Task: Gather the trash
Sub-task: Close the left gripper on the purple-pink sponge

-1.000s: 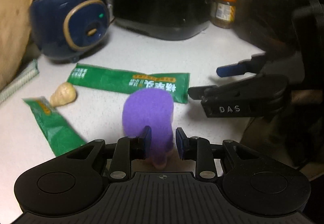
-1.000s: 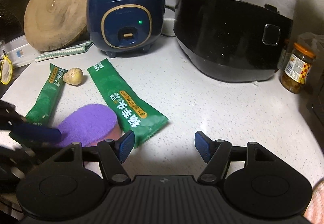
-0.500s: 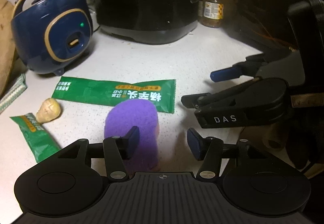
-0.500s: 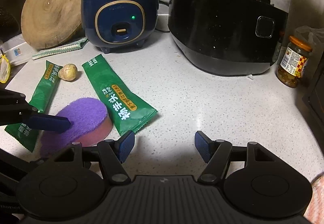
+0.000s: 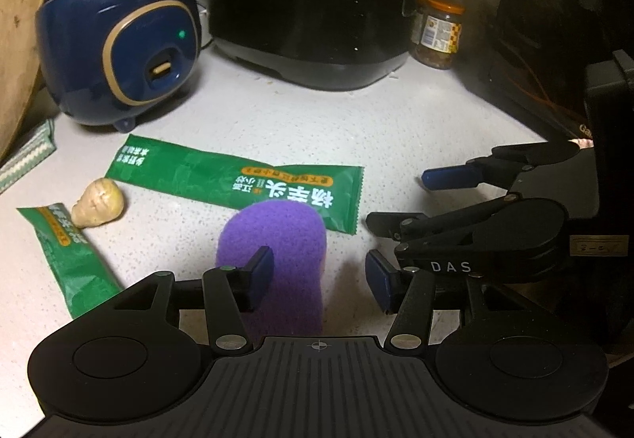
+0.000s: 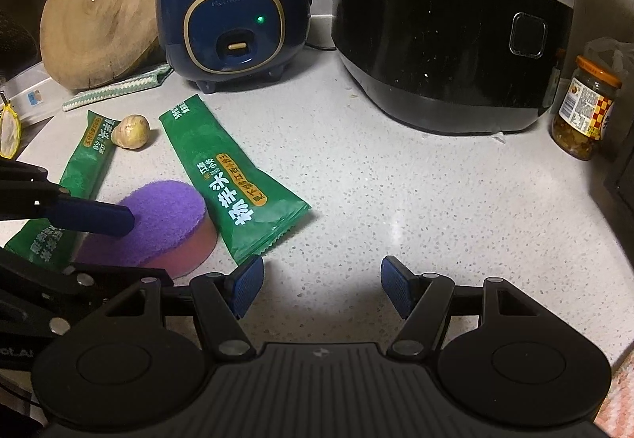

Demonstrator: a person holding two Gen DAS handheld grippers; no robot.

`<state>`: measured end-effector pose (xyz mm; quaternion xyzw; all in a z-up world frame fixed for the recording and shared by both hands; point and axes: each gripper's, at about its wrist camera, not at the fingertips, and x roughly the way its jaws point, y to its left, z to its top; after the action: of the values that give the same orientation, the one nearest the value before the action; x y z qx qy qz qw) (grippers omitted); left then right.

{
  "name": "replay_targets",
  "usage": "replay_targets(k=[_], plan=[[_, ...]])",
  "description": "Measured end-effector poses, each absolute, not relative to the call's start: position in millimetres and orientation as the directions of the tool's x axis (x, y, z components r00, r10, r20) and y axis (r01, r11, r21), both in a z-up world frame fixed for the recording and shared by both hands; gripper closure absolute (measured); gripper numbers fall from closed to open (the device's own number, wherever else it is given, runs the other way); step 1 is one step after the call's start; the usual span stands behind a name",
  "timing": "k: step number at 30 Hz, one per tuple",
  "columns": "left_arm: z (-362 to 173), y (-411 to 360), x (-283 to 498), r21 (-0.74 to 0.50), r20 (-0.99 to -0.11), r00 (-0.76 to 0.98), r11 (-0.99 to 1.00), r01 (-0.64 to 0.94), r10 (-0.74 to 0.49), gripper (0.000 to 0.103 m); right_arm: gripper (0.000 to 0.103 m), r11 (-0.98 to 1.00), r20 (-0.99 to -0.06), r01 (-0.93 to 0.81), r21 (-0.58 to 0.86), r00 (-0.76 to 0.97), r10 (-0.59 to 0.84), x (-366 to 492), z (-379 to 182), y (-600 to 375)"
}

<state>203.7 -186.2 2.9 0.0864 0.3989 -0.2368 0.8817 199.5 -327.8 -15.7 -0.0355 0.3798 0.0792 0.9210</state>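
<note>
On a speckled kitchen counter (image 6: pixel 396 176), I hold my left gripper (image 5: pixel 319 277) over a purple sponge (image 5: pixel 277 240) with its jaws wide; they have just been opening, and the sponge lies flat between them, gripped by neither pad. My right gripper (image 6: pixel 321 285) hangs alongside, jaws also spread, with only bare counter between them.

The trash I am after is all on the counter. A long green wrapper (image 6: pixel 233 180) lies just beyond the sponge, its near end touching or slightly tucked under the sponge's far edge; I cannot tell which. A second green wrapper (image 5: pixel 67 259) lies to the left, with a small knob of ginger (image 5: pixel 99 202) against its far end. No bin shows in either view.

The risks, as I judge them, start with those flat wrappers. They offer almost nothing to pinch, so my fingers could skate over the film and push it toward the blue rice cooker (image 6: pixel 233 14) or the black cooker (image 6: pixel 447 53) rather than lift it. If I reach for the long wrapper from here, the sponge sits in my way and may drag along with it. Going for the left wrapper, I could knock the ginger rolling. With both tools this close together, their fingers could also clash, and a wide swing right might tip the glass jar (image 6: pixel 586 109).
</note>
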Motion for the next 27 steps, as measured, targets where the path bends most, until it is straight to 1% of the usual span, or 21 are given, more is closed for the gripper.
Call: replay_targets(k=[6,11,12,14,15,17,18,22,24,27], plan=[[3,-184,203,-0.048,-0.739,0.571,0.873,0.485,-0.358,0.046,0.035,0.987,-0.702,-0.16,-0.007,0.704,0.109,201,-19,-328],[3,-182,203,-0.053,-0.736,0.576,0.878,0.475,-0.356,0.047,0.028,0.985,-0.703,-0.172,-0.006,0.701,0.118,200,-21,-326],[4,-179,202,-0.053,-0.734,0.582,0.883,0.466,-0.351,0.051,0.027,0.984,-0.704,-0.177,-0.006,0.699,0.122,201,-21,-325],[6,-175,202,-0.037,-0.726,0.605,0.897,0.441,-0.327,0.052,0.018,0.982,-0.706,-0.188,0.008,0.694,0.139,200,-22,-325],[6,-173,202,-0.022,-0.724,0.614,0.901,0.433,-0.313,0.052,0.016,0.982,-0.706,-0.19,0.023,0.692,0.151,200,-22,-325],[3,-170,203,-0.011,-0.732,0.609,0.9,0.437,-0.305,0.052,0.004,0.977,-0.703,-0.2,0.08,0.684,0.197,198,-23,-328],[2,-171,203,-0.006,-0.728,0.612,0.895,0.446,-0.31,0.052,0.001,0.973,-0.702,-0.203,0.106,0.678,0.218,198,-23,-329],[2,-175,204,-0.01,-0.734,0.598,0.886,0.464,-0.321,0.051,0.0,0.979,-0.706,-0.176,0.103,0.68,0.197,197,-23,-330],[2,-173,205,-0.032,-0.733,0.588,0.88,0.475,-0.344,0.048,0.0,0.975,-0.704,-0.182,0.124,0.676,0.216,198,-22,-334],[1,-174,202,-0.016,-0.73,0.585,0.865,0.501,-0.353,0.047,0.002,0.968,-0.715,-0.204,0.145,0.655,0.246,201,-18,-340]])
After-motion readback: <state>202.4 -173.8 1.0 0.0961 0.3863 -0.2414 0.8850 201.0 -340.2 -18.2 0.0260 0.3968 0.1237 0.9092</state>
